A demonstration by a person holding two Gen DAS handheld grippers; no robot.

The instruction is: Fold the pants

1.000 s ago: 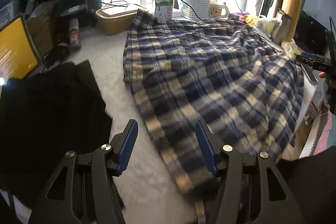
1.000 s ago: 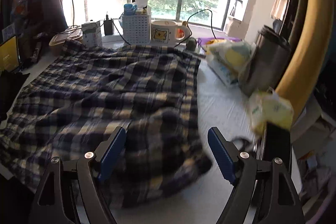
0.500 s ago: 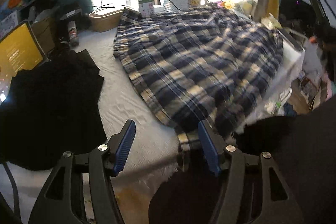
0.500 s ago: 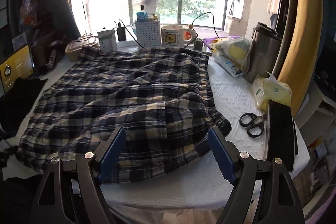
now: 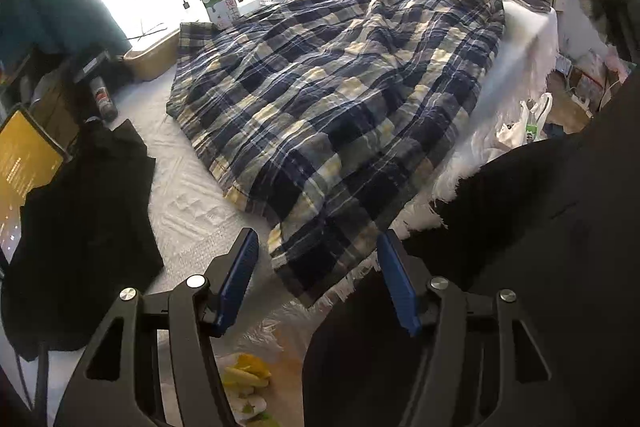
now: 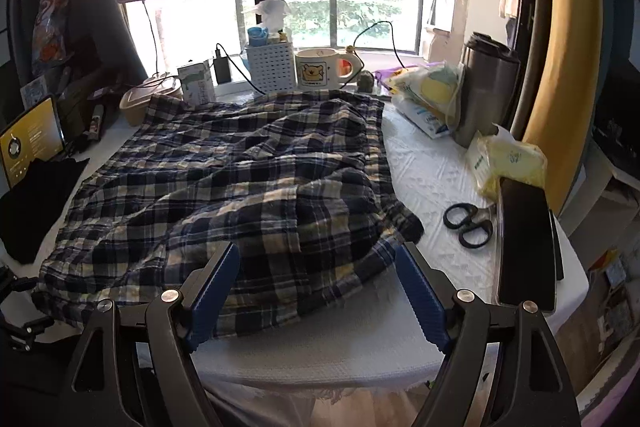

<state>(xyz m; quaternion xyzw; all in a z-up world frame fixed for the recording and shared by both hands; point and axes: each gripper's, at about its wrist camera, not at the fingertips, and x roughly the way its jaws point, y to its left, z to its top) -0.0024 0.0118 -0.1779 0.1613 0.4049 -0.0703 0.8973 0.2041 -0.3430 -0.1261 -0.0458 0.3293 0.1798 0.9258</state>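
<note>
Blue, cream and white plaid pants lie spread and wrinkled across a table with a white textured cloth. They also show in the right wrist view. My left gripper is open and empty, hovering just off the pants' near corner at the table's front edge. My right gripper is open and empty, above the pants' near edge, with the waistband side to its right.
A black garment lies at the left beside a lit tablet. Black scissors, a phone, a yellow packet and a steel tumbler are at the right. A mug, basket and carton line the window.
Both grippers have pulled back from the pants toward the table's front edge and stayed open. The left view has swung right, so more of the table's front edge and floor shows.
</note>
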